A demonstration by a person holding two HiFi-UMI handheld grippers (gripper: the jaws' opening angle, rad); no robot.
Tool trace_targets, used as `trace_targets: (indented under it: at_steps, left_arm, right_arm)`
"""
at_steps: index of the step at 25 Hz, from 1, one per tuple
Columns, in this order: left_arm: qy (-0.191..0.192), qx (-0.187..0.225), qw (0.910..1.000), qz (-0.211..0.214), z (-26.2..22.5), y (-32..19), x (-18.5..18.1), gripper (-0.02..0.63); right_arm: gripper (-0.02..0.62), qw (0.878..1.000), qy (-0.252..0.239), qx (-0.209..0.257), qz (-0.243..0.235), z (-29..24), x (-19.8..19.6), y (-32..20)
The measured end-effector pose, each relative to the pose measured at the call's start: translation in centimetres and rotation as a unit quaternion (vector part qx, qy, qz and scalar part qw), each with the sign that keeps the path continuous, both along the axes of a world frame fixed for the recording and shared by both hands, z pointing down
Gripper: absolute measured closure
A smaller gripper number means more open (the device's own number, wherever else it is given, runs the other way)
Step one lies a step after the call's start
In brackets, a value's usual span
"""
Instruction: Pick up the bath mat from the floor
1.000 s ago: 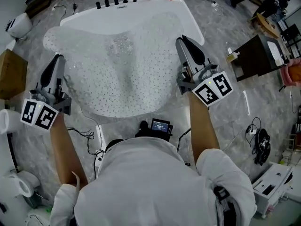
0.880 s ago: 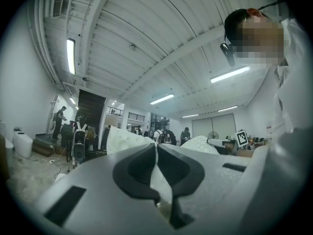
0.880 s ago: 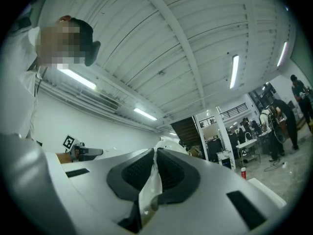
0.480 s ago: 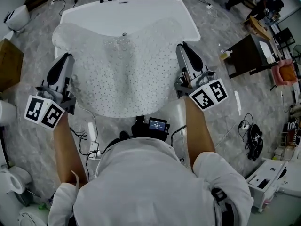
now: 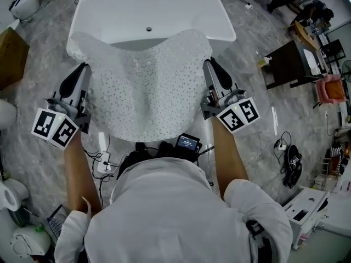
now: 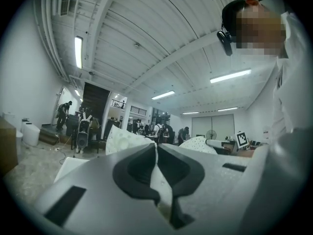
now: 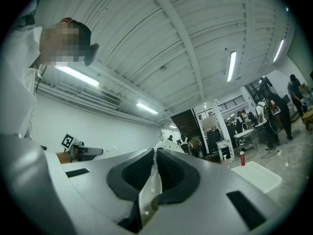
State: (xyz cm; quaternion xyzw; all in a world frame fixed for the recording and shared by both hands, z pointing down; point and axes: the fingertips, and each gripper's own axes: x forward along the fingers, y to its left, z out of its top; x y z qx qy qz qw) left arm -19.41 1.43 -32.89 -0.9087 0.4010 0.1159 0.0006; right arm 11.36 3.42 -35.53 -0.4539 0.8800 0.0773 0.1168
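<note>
The bath mat [image 5: 143, 86], white and translucent with many small dots, hangs spread between my two grippers above the bathtub [image 5: 153, 10], sagging in the middle. My left gripper [image 5: 82, 73] is shut on the bath mat's left edge. My right gripper [image 5: 209, 67] is shut on its right edge. In the left gripper view a thin strip of the bath mat [image 6: 157, 177] is pinched between the closed jaws. The right gripper view shows the same, with a fold of the bath mat [image 7: 150, 190] clamped in the jaws.
A white bathtub stands ahead with taps at its far rim. A dark side table [image 5: 286, 64] is at the right, a cardboard box [image 5: 11, 56] at the left. Cables and a small screen device [image 5: 187, 143] lie on the marble floor near my feet.
Both grippers have pulled the mat toward me and a little closer together. The mat's far edge has slid back off the tub, so more of the tub's inside shows.
</note>
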Motion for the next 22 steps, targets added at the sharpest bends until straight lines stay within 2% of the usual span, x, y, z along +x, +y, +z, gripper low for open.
trace_targets:
  at_steps: [7,10,14,22]
  left_arm:
    - [0.004,0.020,0.9997,-0.015,-0.3,2.6,0.7,0.586]
    - [-0.007,0.006,0.9999,-0.012,1.5,2.6,2.1,0.586]
    - [-0.008,-0.003,1.0000,-0.002,1.0,2.4,3.8,0.586]
    - [-0.021,-0.023,0.9994,0.014,0.6,3.4,4.8,0.586]
  right_arm:
    - [0.549,1.000,-0.007,0.019,-0.024,0.5,1.3,1.9]
    - [0.549,1.000,-0.012,0.013,-0.018,2.1,3.0,2.1]
    - [0.549,0.999,-0.040,0.006,-0.015,1.2,4.5,2.4]
    - [0.549,0.998,-0.053,-0.013,-0.010,1.6,4.7,3.4]
